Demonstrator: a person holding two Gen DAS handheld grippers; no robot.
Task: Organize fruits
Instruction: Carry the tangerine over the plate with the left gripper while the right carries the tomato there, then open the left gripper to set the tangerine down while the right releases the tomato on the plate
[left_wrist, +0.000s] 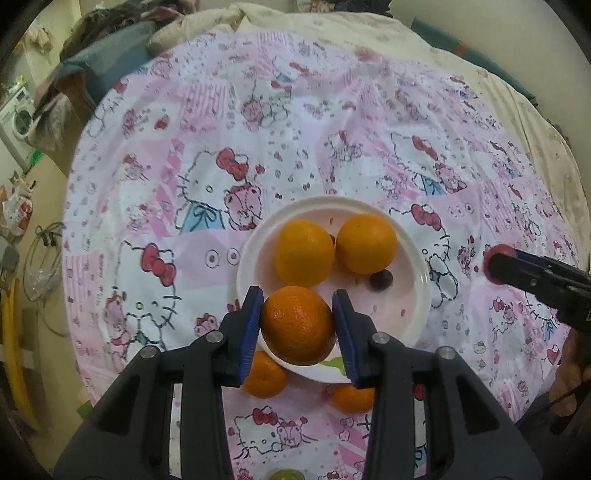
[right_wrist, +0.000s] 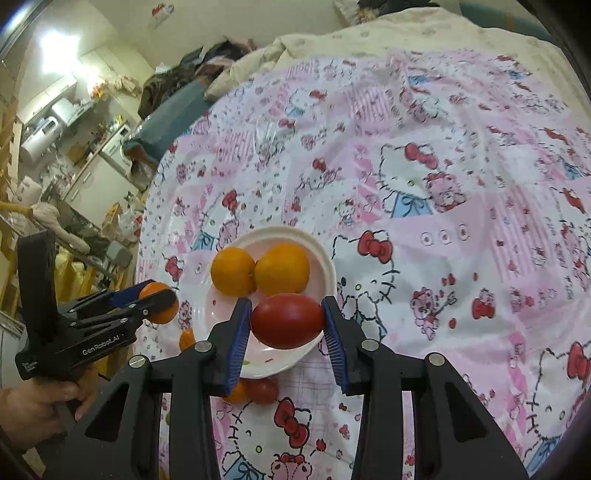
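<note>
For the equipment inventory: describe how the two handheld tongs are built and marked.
Both are matte black plastic with blue ribbed pads and silver screws. The left tongs sit on a pistol-grip body printed GenRobot.AI in white. The right tongs look the same in build. No cables or sleeves are visible.

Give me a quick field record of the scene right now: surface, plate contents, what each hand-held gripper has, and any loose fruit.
surface: pink-and-white cartoon-print tablecloth
plate: round white plastic plate, on the cloth
on plate: two round oranges; small dark round fruit
left hand-held gripper: shut on a darker round orange, above the plate's near edge
right hand-held gripper: shut on a red oval tomato
loose fruit: two small oranges on the cloth near the plate
</note>
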